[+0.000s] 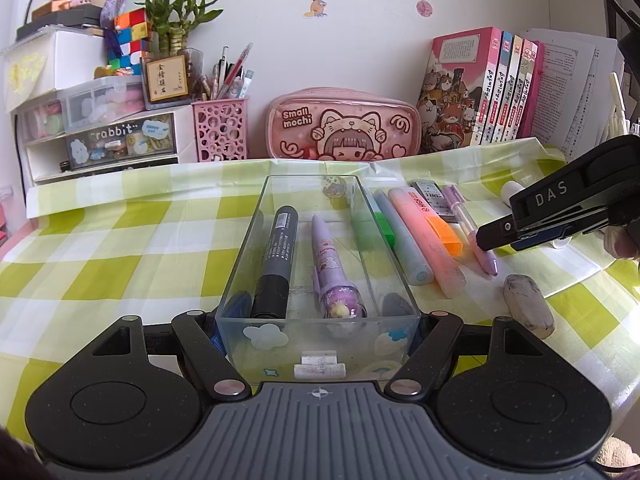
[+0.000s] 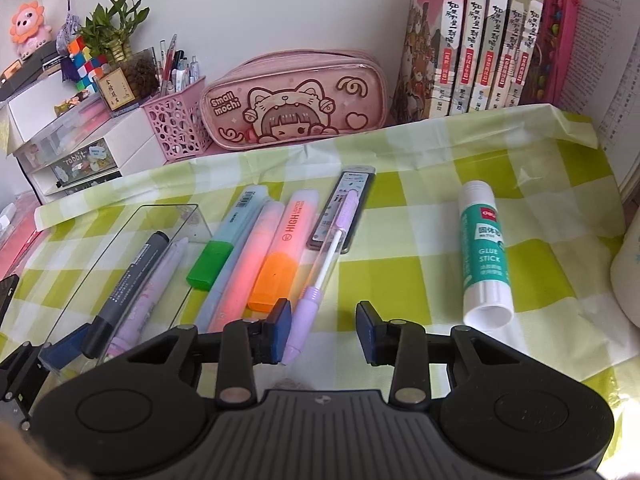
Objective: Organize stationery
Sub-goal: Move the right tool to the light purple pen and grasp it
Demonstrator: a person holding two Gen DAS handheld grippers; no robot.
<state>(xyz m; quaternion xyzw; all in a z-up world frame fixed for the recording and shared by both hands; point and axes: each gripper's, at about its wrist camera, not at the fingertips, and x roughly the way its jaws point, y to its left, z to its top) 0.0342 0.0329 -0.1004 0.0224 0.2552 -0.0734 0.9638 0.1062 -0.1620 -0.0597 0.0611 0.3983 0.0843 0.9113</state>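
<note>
On the checkered cloth, left gripper (image 1: 318, 326) clamps the clear tray (image 1: 256, 240) w/ 2 pens; right gripper (image 2: 323, 330) fingers wide, near the lilac pencil (image 2: 310, 300).

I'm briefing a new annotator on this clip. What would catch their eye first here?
Probably the clear tray at centre on the green checked cloth, clamped by the left gripper and already holding a black marker and a purple pen. Just to its right lies a row of highlighters, with the open right gripper straddling a lilac pencil.
</note>
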